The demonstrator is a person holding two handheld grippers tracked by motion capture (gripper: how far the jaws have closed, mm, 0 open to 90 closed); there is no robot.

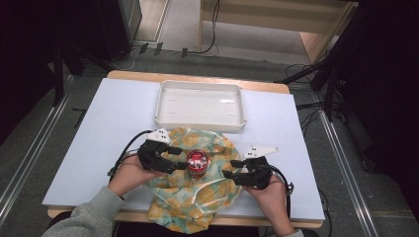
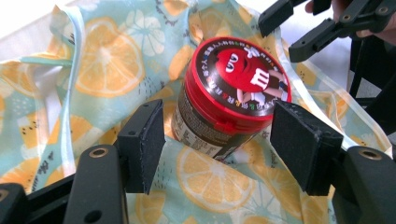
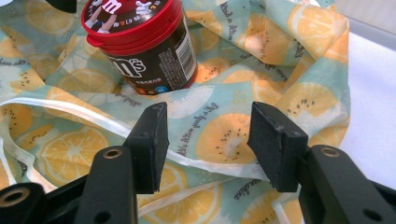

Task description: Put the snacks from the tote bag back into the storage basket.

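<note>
A candy jar [image 1: 196, 163] with a red lid and brown body stands on a crumpled cloth [image 1: 197, 200] printed with orange slices. My left gripper [image 1: 183, 160] reaches in from the left and is open. In the left gripper view the jar [image 2: 233, 93] leans between the two pads [image 2: 142, 142], with a small gap on the left side. My right gripper [image 1: 228, 168] is open to the right of the jar, over the cloth. Its jaws [image 3: 208, 140] straddle a fold of cloth [image 3: 280, 46] and a white hem, with the jar [image 3: 140, 42] farther off, untouched.
A white tray [image 1: 163, 103] sits behind the cloth at the back centre. The pale mat [image 1: 99, 148] has bare room on both sides. The cloth hangs over the table's front edge. Cables and dark stands line the floor around the table.
</note>
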